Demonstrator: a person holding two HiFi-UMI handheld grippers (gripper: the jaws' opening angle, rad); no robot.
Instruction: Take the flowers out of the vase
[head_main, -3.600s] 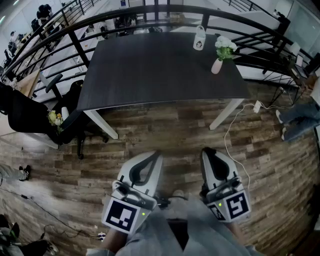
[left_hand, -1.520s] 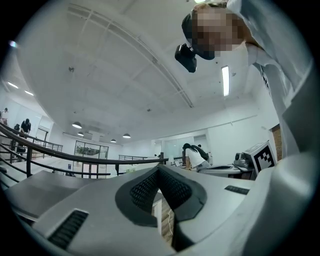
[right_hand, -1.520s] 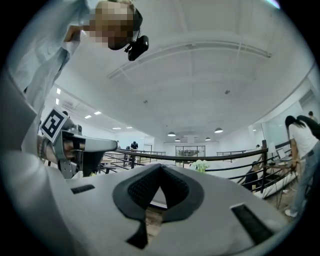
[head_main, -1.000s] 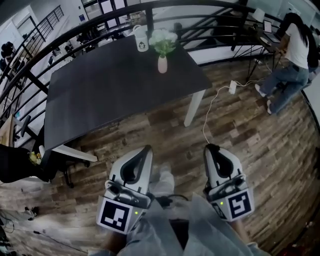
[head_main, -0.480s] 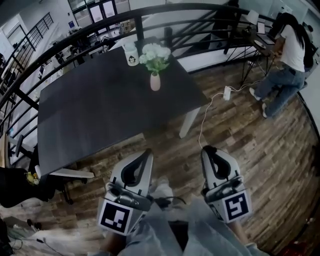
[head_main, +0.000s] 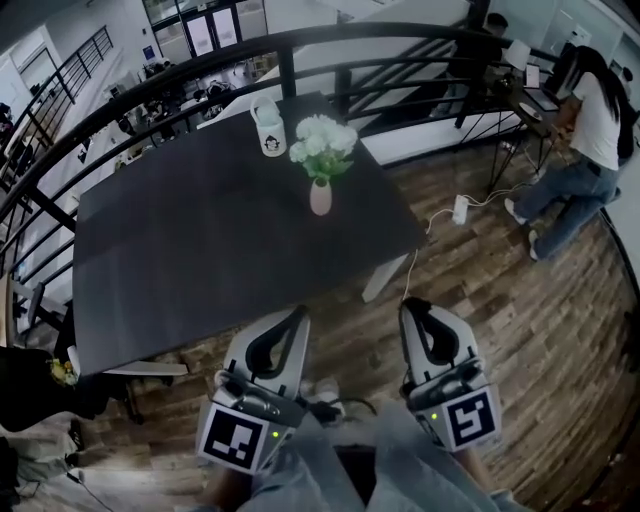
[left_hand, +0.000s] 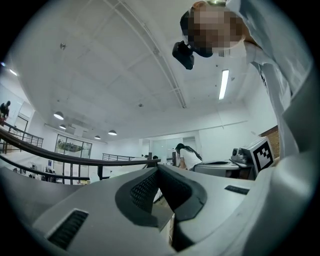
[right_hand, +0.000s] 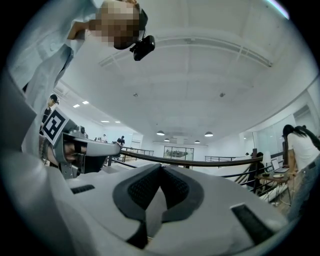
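Note:
White flowers (head_main: 322, 141) with green leaves stand in a small pink vase (head_main: 320, 197) on the dark table (head_main: 200, 260), toward its right side in the head view. My left gripper (head_main: 297, 316) and right gripper (head_main: 413, 305) are held low near the table's front edge, well short of the vase. Both are shut with nothing between the jaws. In the left gripper view the left gripper (left_hand: 159, 167) has its tips together; in the right gripper view the right gripper (right_hand: 161, 166) does too. Neither gripper view shows the vase.
A white mug (head_main: 267, 127) stands behind the vase. A black railing (head_main: 180, 75) curves round the table's far side. A person (head_main: 590, 130) sits at a desk at right. A white power strip (head_main: 461, 209) and cable lie on the wooden floor. A dark chair (head_main: 40, 385) is at lower left.
The table and vase have slid down and nearer in the head view as I walk toward them. Both grippers stay shut and in the same place in the picture.

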